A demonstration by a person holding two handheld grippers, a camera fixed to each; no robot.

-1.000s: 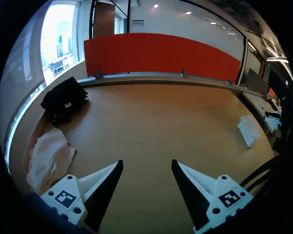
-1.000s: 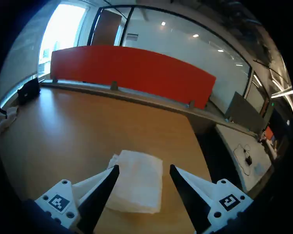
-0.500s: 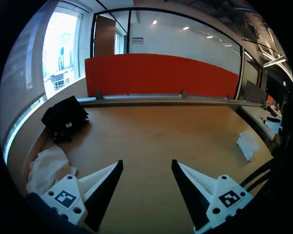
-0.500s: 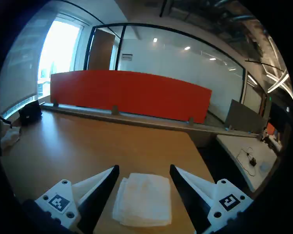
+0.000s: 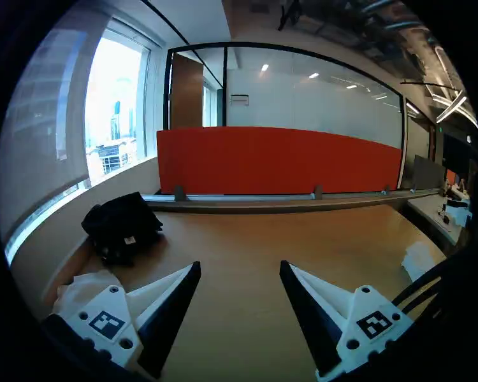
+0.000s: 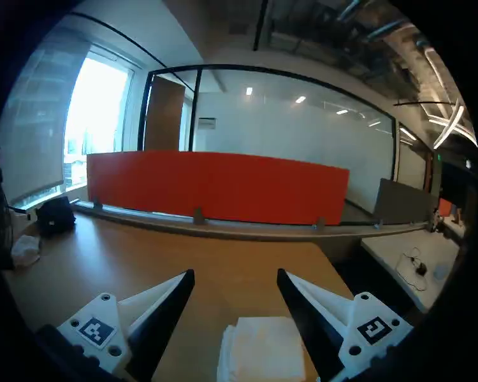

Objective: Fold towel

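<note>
Your right gripper (image 6: 235, 272) is released, and the folded towel (image 6: 264, 347) lies on the table (image 6: 143, 261) in the gap between its jaws, nearer the right one. Your left gripper (image 5: 239, 264) is released too, with bare tabletop between its jaws. A black bag (image 5: 121, 226) sits beyond its left jaw.

Left gripper (image 5: 239, 263): showing two white wedge fingers (image 5: 155, 291) with black inner faces.
Right gripper (image 6: 235, 272): wearing the same white and black.
Markers (image 5: 106, 324): sitting black-and-white on each finger base.
Screw holes (image 5: 114, 290): dotting the bases.
</note>
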